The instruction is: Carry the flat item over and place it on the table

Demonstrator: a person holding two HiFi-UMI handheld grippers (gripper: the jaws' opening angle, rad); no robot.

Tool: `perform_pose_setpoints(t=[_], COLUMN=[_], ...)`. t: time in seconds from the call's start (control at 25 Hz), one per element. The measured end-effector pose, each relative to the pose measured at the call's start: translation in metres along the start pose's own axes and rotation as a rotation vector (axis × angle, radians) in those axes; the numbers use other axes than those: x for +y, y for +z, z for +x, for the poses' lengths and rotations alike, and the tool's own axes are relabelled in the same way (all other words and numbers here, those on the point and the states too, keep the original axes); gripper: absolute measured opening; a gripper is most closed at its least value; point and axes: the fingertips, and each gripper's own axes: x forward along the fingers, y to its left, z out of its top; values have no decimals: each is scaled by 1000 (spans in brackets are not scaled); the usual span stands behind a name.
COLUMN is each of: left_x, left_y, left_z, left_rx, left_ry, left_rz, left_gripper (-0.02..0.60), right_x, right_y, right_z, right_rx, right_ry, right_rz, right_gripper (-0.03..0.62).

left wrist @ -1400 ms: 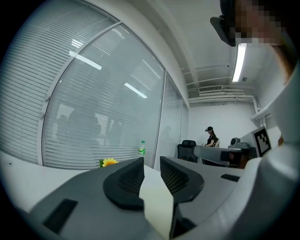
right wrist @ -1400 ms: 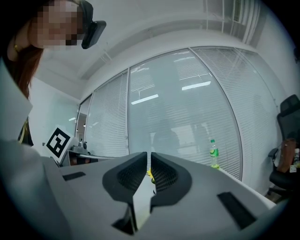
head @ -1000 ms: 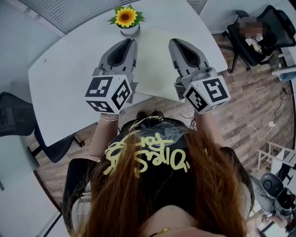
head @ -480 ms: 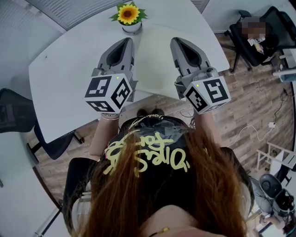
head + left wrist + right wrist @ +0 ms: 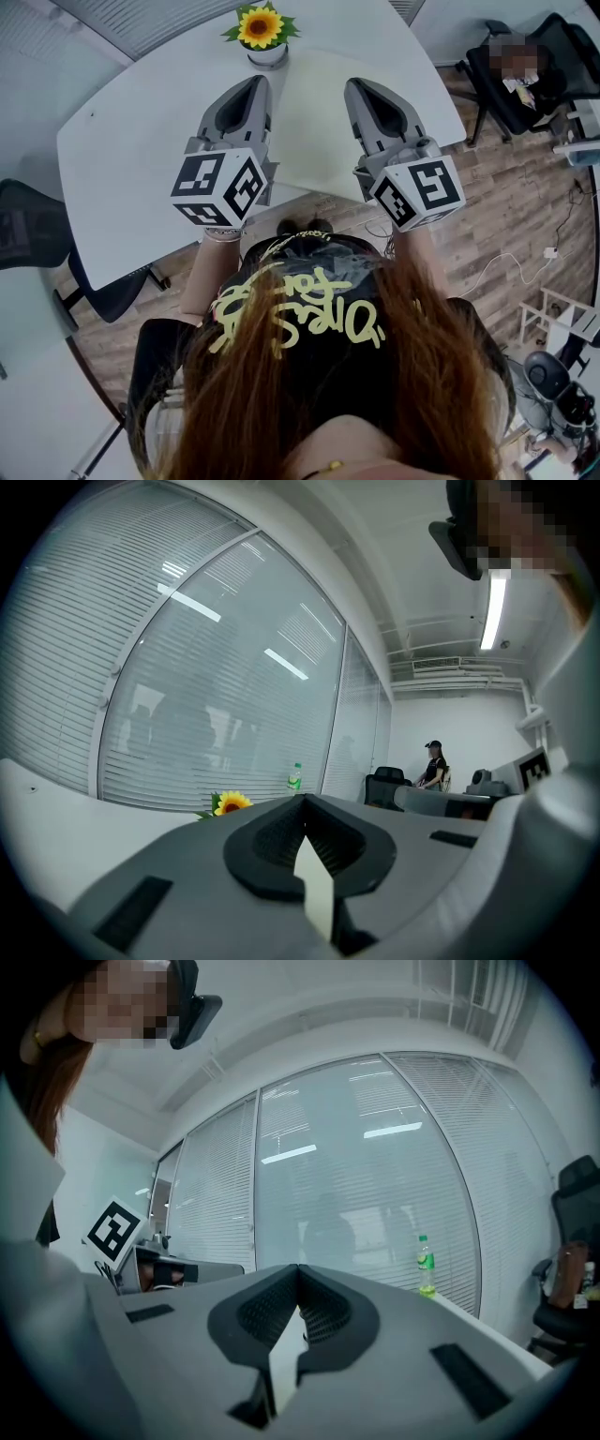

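Table (image 5: 122,159) lies bare left of the left gripper (image 5: 260,81), with a narrower bare strip right of the right gripper (image 5: 353,83). Between the 2, the sheet (image 5: 309,131) they clamp fills the gap. A sunflower pot (image 5: 266,54) stands at the far edge, near the sheet's far end. 1 chair (image 5: 28,234) crowds the table's left side; another (image 5: 572,42) sits well off right

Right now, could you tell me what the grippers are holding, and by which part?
A flat pale sheet: the left gripper pinches its left edge, and the right gripper pinches its right edge.
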Motion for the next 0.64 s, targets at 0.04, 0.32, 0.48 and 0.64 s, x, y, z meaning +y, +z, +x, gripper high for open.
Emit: perform_pose_setpoints(t=[0.04, 0.32, 0.48, 0.64], left_x=[0, 0, 1, 1], left_y=[0, -1, -2, -3], left_z=[1, 2, 4, 5], left_rx=[1, 4, 7, 12], left_ry=[-2, -18, -24, -34], left_rz=[1, 0, 0, -2], left_gripper=[-8, -8, -8, -8], right_x=[0, 4, 4, 5], right_y=[1, 1, 0, -1], right_z=[1, 2, 3, 4], right_rx=[0, 1, 6, 8], right_ry=[0, 8, 7, 7], right_rz=[-4, -2, -5, -10], right_gripper=[3, 3, 3, 3])
